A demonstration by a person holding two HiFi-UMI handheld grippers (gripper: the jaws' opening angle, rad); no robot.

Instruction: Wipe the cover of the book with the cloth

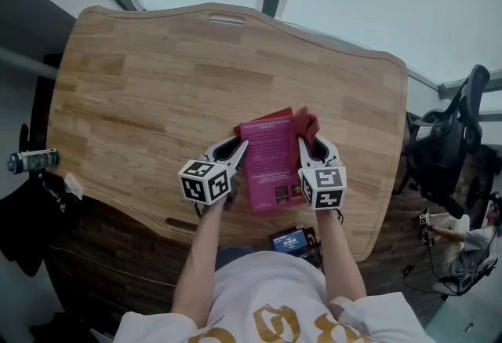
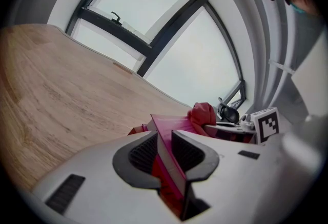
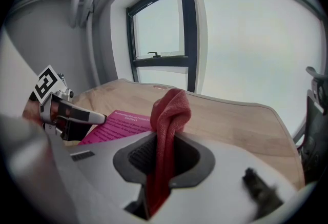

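Observation:
A magenta book [image 1: 271, 165] lies on the wooden desk [image 1: 157, 90] near its front edge. My left gripper [image 1: 239, 147] is at the book's left edge. In the left gripper view the book [image 2: 174, 125] runs edge-on between the jaws of that gripper [image 2: 164, 138], and both pads sit against it. My right gripper [image 1: 307, 144] is at the book's right side, shut on a red cloth [image 1: 306, 123]. In the right gripper view the cloth [image 3: 169, 115] stands bunched up out of the jaws [image 3: 163, 143], above the book [image 3: 120, 123].
An office chair [image 1: 455, 137] stands off the desk's right end. A can [image 1: 31, 159] lies on a dark surface to the left. A small device with a screen [image 1: 290, 239] sits below the desk's front edge. Windows [image 2: 154, 28] lie beyond the far edge.

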